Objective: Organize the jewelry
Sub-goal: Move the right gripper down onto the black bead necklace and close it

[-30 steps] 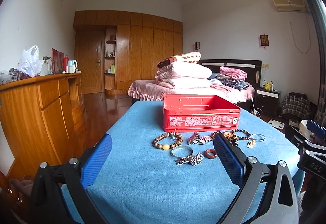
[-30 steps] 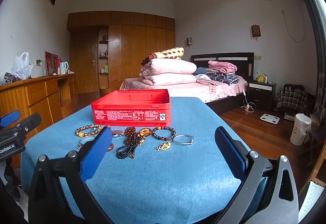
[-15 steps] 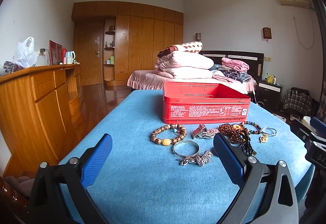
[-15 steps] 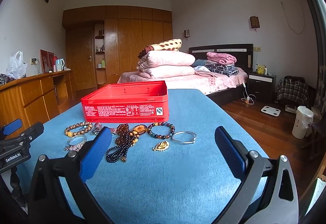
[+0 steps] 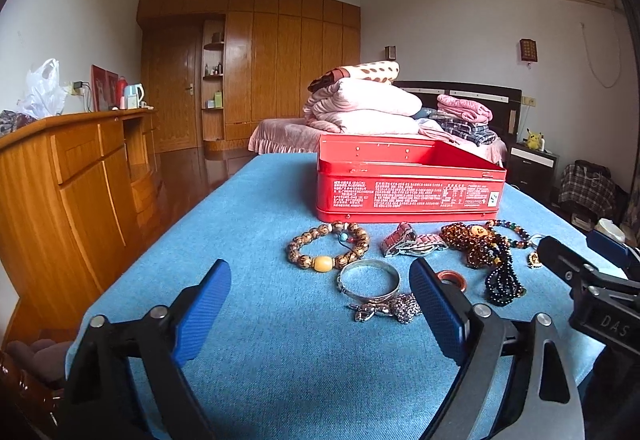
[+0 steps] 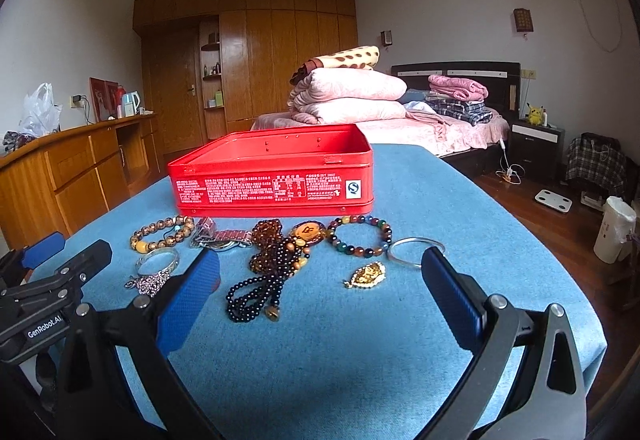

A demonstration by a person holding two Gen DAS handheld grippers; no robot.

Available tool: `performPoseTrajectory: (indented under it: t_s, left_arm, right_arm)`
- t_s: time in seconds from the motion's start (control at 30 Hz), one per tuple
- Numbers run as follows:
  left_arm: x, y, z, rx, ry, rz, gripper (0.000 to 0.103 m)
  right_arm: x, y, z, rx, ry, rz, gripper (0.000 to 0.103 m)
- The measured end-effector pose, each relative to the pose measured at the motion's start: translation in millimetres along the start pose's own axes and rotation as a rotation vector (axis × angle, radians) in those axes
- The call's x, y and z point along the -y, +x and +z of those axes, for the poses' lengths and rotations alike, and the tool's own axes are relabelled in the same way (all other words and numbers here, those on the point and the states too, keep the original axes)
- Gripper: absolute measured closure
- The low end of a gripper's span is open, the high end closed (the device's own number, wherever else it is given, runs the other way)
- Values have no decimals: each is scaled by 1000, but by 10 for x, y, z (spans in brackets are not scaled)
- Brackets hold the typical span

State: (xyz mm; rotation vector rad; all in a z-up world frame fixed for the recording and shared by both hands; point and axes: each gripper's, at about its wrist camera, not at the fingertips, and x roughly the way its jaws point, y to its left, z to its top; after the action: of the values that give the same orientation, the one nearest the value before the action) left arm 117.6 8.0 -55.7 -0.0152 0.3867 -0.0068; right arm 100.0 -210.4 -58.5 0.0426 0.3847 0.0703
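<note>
An open red tin box [image 5: 408,182] [image 6: 272,180] stands on the blue-covered table [image 5: 260,340] [image 6: 360,360]. In front of it lies a row of jewelry: a brown bead bracelet [image 5: 328,246] [image 6: 162,234], a silver bangle [image 5: 369,280] [image 6: 157,260], a sparkly brooch [image 5: 394,310], a red ring [image 5: 452,278], a metal watch [image 5: 412,242] [image 6: 220,236], dark bead strands [image 6: 266,276], a coloured bead bracelet [image 6: 360,236], a gold pendant [image 6: 366,275] and a thin silver bangle [image 6: 414,250]. My left gripper [image 5: 320,300] hovers before the silver bangle, jaws closing, nothing between them. My right gripper [image 6: 320,282] is open near the dark beads.
A wooden sideboard [image 5: 60,176] runs along the left. Behind the table stands a bed [image 6: 420,128] piled with folded quilts. A white bin [image 6: 614,230] and a scale [image 6: 554,200] sit on the wooden floor at the right.
Both grippers have moved forward and down toward the jewelry, which now looks larger and closer. The left jaws have narrowed slightly. The jewelry itself has not moved.
</note>
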Motion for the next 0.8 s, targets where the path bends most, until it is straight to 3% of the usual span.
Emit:
performPoseTrajectory:
  t_s: [0.13,0.23,0.4,0.53,0.63,0.8]
  left_arm:
    - [-60,62,23,-10,4,8,15]
    - [-134,117,51,-20,-8,19,15]
    - [-199,174,56,-38,-29,9,15]
    - [-160,174,36,-35,-19,1,14]
    - [-152,178,23,-38,-29,-7,14]
    - [-128,160,7,-39,-36,-22,15]
  right_arm:
    - [-64,136,38,-37,6,13,10]
    - [-73,252,51,-84,20,42,28]
    - [-64,467,3,-181,58,46,43]
    - [-102,500,-19,-178,65,27,56]
    - [-142,504,-41,-174,57,60,75]
    - [-142,461,-42,-171,58,82,86]
